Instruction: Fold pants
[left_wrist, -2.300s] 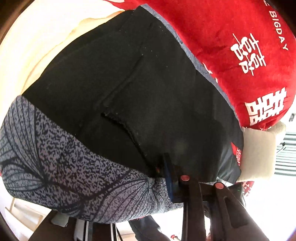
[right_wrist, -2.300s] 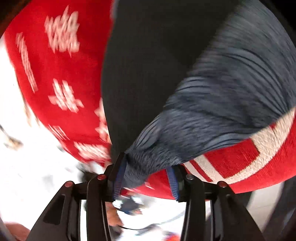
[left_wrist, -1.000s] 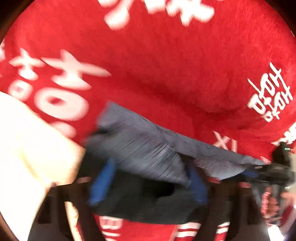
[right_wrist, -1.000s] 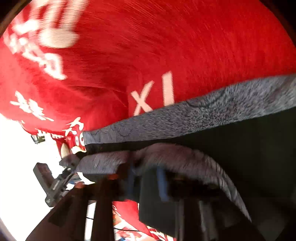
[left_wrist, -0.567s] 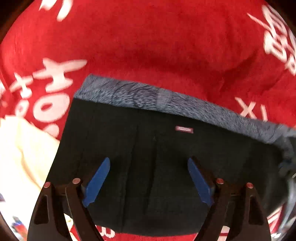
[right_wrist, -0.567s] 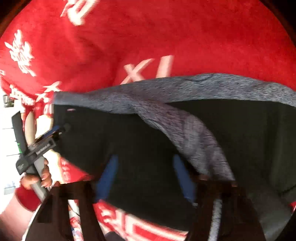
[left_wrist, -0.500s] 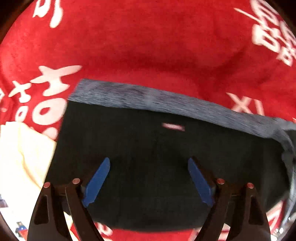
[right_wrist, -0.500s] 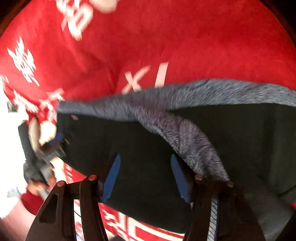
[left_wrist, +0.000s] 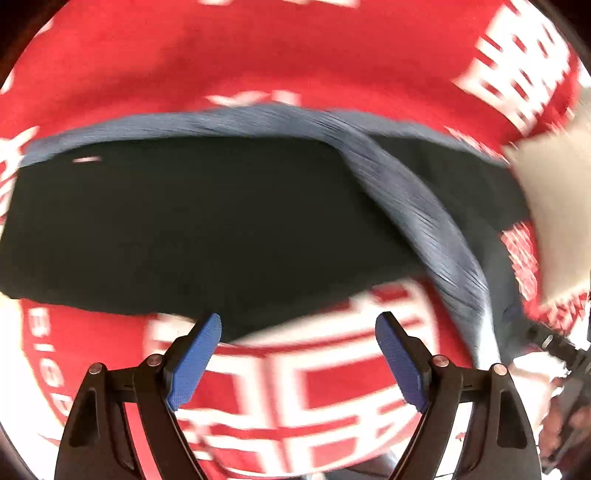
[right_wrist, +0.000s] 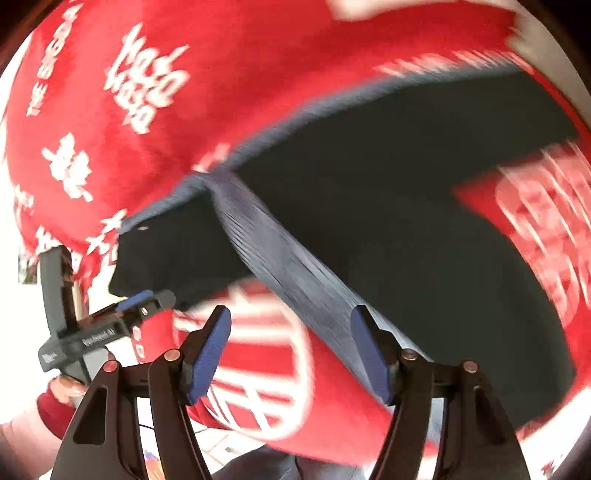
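The black pants (left_wrist: 207, 229) lie folded across a red blanket (left_wrist: 258, 55) with white characters. A grey patterned band (left_wrist: 417, 214) runs along their far edge and slants down to the right. My left gripper (left_wrist: 297, 354) hangs open over the blanket just below the pants' near edge, with nothing between its blue pads. In the right wrist view the pants (right_wrist: 424, 221) fill the right side. My right gripper (right_wrist: 290, 350) has its jaws opening. The grey band (right_wrist: 288, 266) ends beside its right pad (right_wrist: 369, 354), which does not press on it. The left gripper (right_wrist: 107, 325) shows at the left.
A cream cloth (left_wrist: 546, 206) lies at the blanket's right edge. A hand in a red sleeve (right_wrist: 55, 398) holds the left gripper at the lower left. Bright floor shows beyond the blanket's edge (right_wrist: 22, 221). Both views are motion-blurred.
Both grippers let go of the grey edge that they held a second ago. They have drawn back to the pants' near edge, and the right jaws have widened.
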